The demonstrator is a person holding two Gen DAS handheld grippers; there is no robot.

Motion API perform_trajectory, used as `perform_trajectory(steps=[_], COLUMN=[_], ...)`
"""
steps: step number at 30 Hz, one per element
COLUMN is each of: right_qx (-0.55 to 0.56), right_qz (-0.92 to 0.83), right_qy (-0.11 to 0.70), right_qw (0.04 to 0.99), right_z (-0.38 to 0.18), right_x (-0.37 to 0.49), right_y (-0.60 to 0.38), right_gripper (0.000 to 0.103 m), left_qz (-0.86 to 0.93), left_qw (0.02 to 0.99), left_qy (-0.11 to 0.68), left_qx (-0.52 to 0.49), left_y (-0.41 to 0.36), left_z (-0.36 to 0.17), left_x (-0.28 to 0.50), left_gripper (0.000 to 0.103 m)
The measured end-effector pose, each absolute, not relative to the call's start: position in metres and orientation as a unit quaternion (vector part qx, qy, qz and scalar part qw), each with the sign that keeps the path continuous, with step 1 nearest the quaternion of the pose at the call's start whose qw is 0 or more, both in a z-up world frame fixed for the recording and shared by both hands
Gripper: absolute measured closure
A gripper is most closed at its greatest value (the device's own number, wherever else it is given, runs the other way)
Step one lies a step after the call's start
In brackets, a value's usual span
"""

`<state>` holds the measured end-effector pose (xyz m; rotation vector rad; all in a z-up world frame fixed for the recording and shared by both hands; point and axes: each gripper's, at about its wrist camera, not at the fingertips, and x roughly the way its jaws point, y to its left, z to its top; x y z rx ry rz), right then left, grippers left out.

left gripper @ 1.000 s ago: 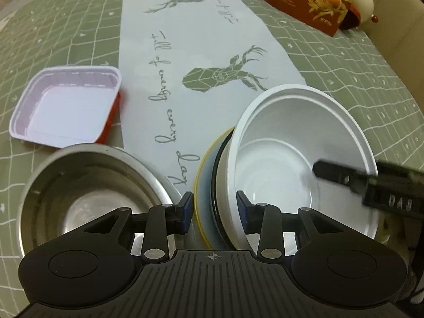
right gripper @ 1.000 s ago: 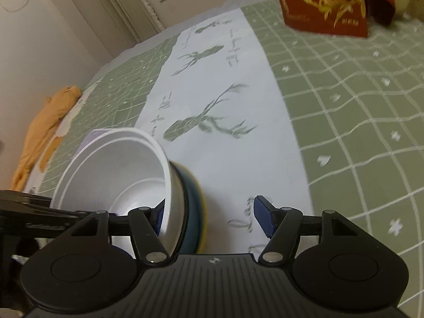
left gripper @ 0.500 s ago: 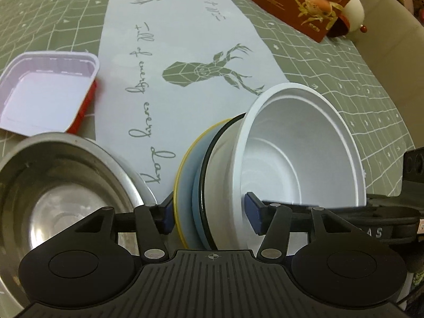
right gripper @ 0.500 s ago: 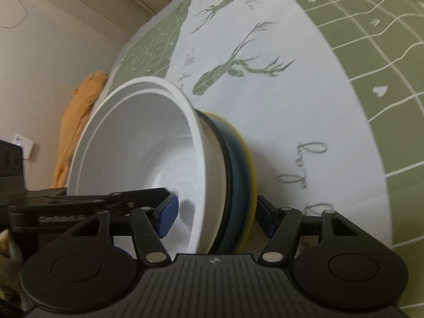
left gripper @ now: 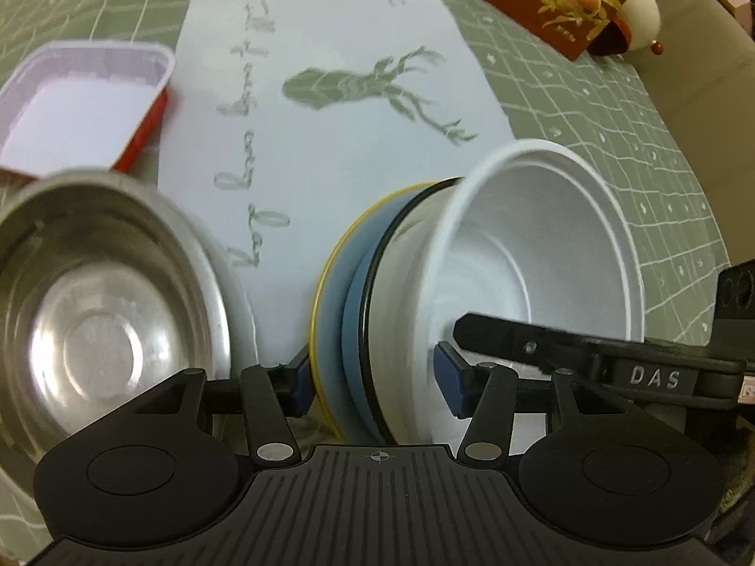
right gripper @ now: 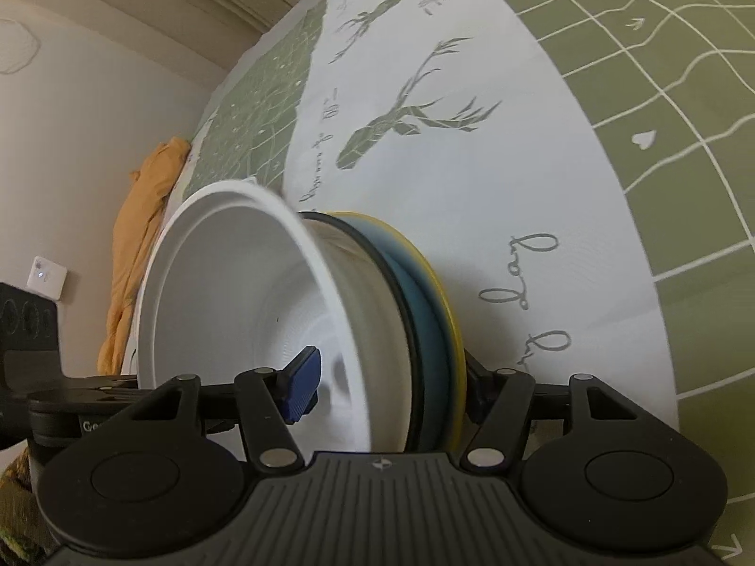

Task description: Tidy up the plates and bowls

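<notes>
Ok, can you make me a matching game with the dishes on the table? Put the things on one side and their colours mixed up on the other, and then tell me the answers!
Things:
1. big round bowl on the left
2. deep bowl at the front of the tilted stack
3. plate rim at the back of that stack
4. square tray, its outside

Colours:
A. yellow
B. red
C. shiny silver
D. white

Right pairs: 1-C, 2-D, 3-A, 4-B
</notes>
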<state>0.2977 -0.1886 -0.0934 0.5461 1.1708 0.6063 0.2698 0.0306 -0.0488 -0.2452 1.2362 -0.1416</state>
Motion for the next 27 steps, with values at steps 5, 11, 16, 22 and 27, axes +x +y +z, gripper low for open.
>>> perform_trajectory(steps=[5, 11, 16, 22, 27], right_qx=[0.226, 0.233, 0.233, 0.241, 0.245], right_qz=[0.252, 0.267, 0.274, 0.272, 0.275], right_qy=[0.534, 0.534, 0.542, 0.552, 0.551], right_qw=[0.774, 0.767, 0.759, 0.750, 0.749], right_z=[-0.091, -0.099, -0.100, -0.101, -0.101], right_x=[0.291, 0.292, 0.294, 0.300, 0.302], right_y=[-0.188, -0.191, -0.191, -0.191, -0.191], right_gripper=[0.041, 0.042, 0.044, 0.045, 0.047], left_qz=[-0.073, -0.070, -0.068, -0.064, -0.058], left_qw=[0.815, 0.819, 0.819, 0.812, 0.808], left_qy=[0.566, 0.564, 0.564, 0.574, 0.581], left_qx=[-0.100, -0.081, -0.082, -0.081, -0.079], left_y=[0.023, 0.017, 0.020, 0.020, 0.020], left_z=[-0.043, -0.043, -0.044, -0.045, -0.050], left_x=[0.268, 0.267, 0.273, 0.281, 0.287], left_gripper=[0.049, 0.049, 0.049, 0.049, 0.049])
